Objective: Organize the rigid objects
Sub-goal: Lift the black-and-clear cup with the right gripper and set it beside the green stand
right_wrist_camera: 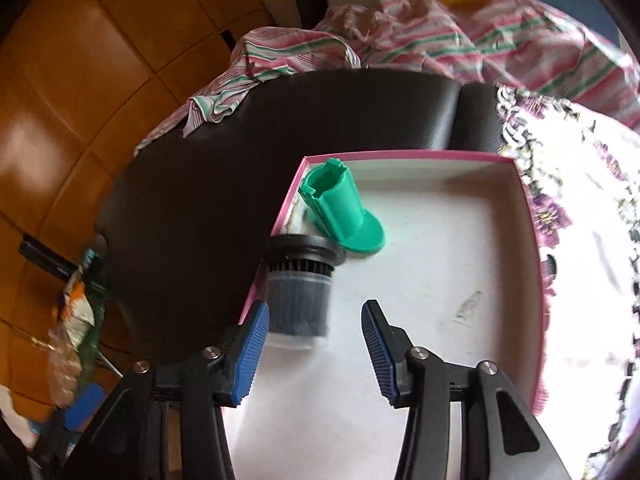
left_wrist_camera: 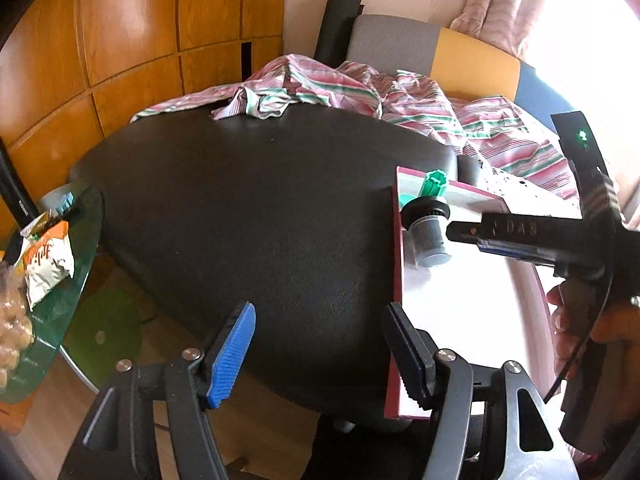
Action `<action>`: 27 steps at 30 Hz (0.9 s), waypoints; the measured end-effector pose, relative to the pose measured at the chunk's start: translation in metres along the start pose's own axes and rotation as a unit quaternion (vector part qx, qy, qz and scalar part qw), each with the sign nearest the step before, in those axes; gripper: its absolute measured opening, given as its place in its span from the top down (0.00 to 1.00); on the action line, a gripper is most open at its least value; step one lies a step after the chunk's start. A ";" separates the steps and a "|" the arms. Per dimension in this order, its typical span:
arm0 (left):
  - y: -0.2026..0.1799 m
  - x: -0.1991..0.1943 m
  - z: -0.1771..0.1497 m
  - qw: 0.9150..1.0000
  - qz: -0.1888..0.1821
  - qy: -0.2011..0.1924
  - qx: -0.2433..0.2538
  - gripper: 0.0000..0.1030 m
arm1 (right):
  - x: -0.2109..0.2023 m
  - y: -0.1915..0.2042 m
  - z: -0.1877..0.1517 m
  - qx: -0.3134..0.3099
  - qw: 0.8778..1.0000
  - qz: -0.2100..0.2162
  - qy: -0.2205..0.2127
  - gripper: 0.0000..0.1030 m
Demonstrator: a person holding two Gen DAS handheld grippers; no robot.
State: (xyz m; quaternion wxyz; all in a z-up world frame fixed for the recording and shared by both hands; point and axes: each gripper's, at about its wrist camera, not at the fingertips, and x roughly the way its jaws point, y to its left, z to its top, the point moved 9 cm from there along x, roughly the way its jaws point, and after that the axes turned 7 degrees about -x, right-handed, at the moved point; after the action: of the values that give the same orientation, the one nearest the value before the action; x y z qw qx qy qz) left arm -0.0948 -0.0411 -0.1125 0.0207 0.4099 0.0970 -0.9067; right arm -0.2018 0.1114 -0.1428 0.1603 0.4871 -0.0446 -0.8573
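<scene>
DONE: green plastic piece and dark filter are lying in the pink box's far-left corner | JAWS: right gripper is opening, empty, nearest the filter; left gripper is hanging half-open, empty, beside the box | LEFT: nothing more showing outside the box.

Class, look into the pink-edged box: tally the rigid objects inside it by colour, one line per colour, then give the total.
Green: 1, the green plastic part
Black: 1, the black cylindrical filter
Total: 2, both inside the pink-edged box
</scene>
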 end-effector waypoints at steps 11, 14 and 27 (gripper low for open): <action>-0.023 -0.018 0.003 0.999 -0.015 -0.015 0.032 0.35 | -0.041 -0.017 -0.016 -0.024 0.998 -0.042 -0.036 0.52; -0.029 -0.021 0.002 0.999 -0.017 -0.018 0.041 0.35 | -0.051 -0.023 -0.019 -0.028 0.997 -0.053 -0.044 0.52; -0.062 -0.030 -0.003 0.996 -0.035 -0.021 0.085 0.35 | -0.108 -0.086 -0.032 -0.014 0.990 -0.114 -0.083 0.48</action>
State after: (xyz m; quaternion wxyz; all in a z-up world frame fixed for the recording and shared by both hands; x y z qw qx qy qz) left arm -0.0798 0.0191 -0.0820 -0.0438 0.3872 0.0337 -0.9203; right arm -0.1432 0.2296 -0.0905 0.0645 0.4135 0.0099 -0.9082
